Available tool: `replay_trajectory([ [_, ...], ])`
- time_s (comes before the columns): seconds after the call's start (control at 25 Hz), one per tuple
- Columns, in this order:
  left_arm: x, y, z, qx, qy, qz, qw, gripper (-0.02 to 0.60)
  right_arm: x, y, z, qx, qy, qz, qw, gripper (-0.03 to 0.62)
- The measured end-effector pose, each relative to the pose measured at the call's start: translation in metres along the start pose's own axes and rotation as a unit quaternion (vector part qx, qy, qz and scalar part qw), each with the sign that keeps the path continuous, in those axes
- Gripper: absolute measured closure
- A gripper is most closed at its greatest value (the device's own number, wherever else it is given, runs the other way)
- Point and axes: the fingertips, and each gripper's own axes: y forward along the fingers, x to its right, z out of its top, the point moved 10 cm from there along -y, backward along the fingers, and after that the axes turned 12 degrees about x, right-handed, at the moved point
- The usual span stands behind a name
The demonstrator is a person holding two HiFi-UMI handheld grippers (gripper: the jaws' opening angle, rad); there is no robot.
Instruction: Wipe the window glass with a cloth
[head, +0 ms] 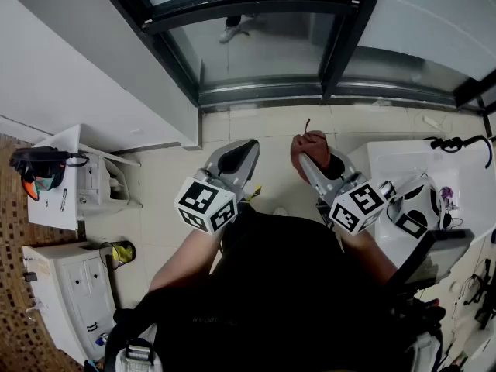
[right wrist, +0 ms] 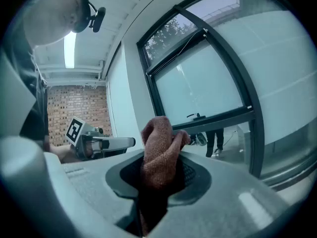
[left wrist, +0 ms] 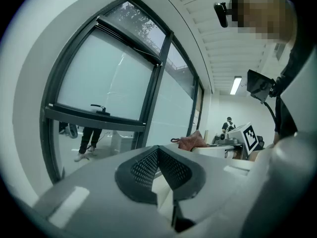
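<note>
cloth (right wrist: 161,152) is rust-brown knit. left gripper (left wrist: 159,151) and right gripper (right wrist: 163,175) are light grey with black dotted-mesh pads (left wrist: 143,167), and the marker cubes (head: 205,204) are white with black square patterns. window frame (head: 256,6) is dark grey, glass (head: 256,49) pale grey-green, floor (head: 263,126) cream tile, brick wall (right wrist: 69,108) at far left red-brown.

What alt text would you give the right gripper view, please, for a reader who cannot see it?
The right gripper is shut on a bunched reddish-brown cloth, pointed toward a dark-framed window with a handle. The left gripper, with its marker cube, shows at the left.
</note>
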Motion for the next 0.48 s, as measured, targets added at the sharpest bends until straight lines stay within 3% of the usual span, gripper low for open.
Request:
replay_trajectory([
  [0.48, -0.003, 0.018, -0.001, 0.001, 0.003, -0.008, 1.0000, 0.565, 0.013, -0.010, 0.001, 0.007, 0.003, -0.021, 1.000, 0.510],
])
